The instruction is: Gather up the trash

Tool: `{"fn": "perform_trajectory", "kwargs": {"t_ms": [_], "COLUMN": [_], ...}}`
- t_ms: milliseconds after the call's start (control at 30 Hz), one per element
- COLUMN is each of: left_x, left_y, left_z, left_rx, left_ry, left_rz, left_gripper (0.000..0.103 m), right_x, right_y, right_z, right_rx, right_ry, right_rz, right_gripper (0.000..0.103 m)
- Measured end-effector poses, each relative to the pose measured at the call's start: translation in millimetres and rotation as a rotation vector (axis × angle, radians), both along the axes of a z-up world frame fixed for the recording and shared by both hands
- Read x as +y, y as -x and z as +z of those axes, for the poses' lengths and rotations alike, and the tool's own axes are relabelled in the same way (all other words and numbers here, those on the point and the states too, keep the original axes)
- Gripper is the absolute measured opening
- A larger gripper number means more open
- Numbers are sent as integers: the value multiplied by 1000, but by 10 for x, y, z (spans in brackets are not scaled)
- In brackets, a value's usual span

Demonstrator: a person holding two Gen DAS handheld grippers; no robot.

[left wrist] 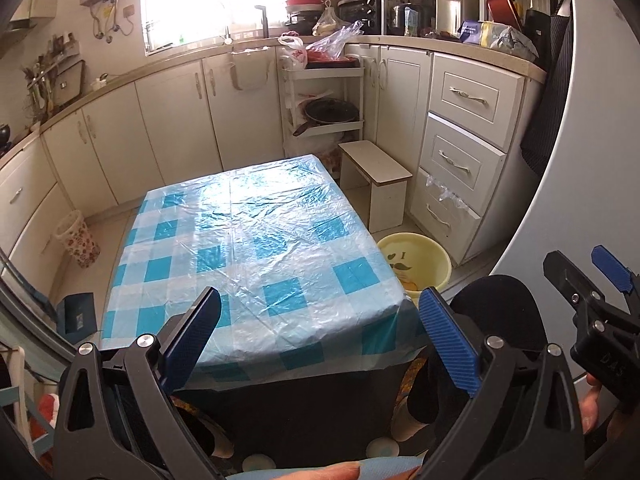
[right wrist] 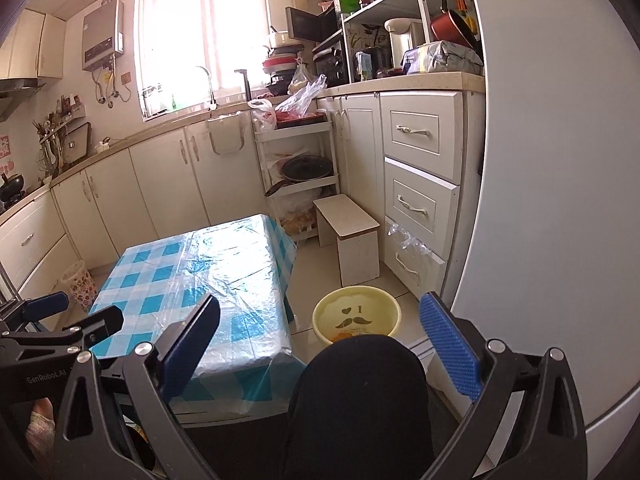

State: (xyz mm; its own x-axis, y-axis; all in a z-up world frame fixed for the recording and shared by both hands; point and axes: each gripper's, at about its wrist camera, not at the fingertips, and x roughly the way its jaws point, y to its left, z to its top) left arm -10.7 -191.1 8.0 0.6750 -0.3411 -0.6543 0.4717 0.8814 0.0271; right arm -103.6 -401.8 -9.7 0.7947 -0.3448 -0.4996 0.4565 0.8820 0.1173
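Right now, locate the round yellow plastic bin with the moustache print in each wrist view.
Left wrist: yellow plastic bin sits right of centre, on the floor past the table's right edge.
Right wrist: lower centre, above the person's dark knee.
Shared landmark: white wooden step stool behind it.

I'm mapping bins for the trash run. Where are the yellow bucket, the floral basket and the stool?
yellow bucket (right wrist: pixel 356 314): right wrist view, inner bottom by the moustache print.
floral basket (left wrist: pixel 78 240): left wrist view, patterned side wall.
stool (right wrist: pixel 346 216): right wrist view, top board.
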Motion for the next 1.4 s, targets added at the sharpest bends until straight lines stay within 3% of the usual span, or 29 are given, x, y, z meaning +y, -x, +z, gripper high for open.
{"fn": "perform_trajectory", "kwargs": {"t_ms": [600,1400], "left_x": [232,309], "left_y": [384,426], "left_z": [263,247], "left_rx": [-103,-109], "left_ry": [1,-4], "left_rz": [21,49], "left_gripper": [95,95], "right_x": [335,413], "right_y": [165,197], "right_z": [197,153], "right_rx": [-61,-44], "right_ry": [59,55], "right_rz": [35,43], "right_gripper": [96,96]}}
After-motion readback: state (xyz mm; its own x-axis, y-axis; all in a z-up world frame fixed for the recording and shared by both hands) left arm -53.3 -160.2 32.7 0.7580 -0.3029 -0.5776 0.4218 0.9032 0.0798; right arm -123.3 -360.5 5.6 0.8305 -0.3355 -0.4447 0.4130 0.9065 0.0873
